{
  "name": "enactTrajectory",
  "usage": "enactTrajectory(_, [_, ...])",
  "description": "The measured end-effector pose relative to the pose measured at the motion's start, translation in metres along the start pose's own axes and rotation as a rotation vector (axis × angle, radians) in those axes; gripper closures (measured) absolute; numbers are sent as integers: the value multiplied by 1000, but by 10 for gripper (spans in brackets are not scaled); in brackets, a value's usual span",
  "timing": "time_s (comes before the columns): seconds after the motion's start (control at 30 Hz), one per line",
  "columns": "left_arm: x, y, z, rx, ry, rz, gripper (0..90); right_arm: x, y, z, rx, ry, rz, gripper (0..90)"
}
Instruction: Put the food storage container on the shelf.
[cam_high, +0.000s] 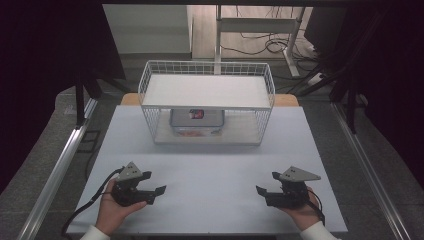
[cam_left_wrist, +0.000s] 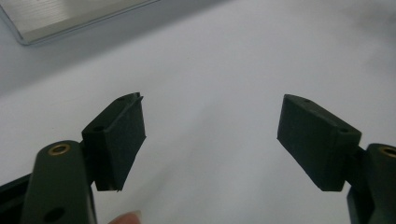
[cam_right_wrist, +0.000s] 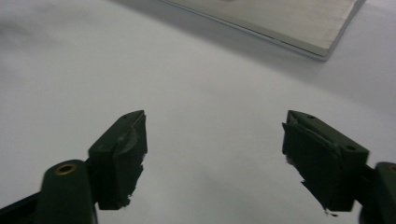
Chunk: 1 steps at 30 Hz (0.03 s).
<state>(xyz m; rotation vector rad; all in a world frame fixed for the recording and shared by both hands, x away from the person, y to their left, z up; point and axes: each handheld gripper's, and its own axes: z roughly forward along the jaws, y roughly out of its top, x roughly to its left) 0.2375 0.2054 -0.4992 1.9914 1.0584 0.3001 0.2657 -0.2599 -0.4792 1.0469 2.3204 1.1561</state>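
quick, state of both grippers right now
left gripper: open, holding nothing, above the table
right gripper: open, holding nothing

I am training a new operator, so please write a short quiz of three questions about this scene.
1. True or false: the left claw holds something.
2. Where does the grey box sit? A) on top of the wire shelf B) under its top tier C) beside the right claw
3. Fill in: both claws rest near the ___ edge of the table.

Key: 1 false; 2 B; 3 near (the person's side).
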Motion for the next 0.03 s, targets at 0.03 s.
enactTrajectory(0.03, [0,0,0,1,1,0,225,-1,0,1,0,-6,-3,193])
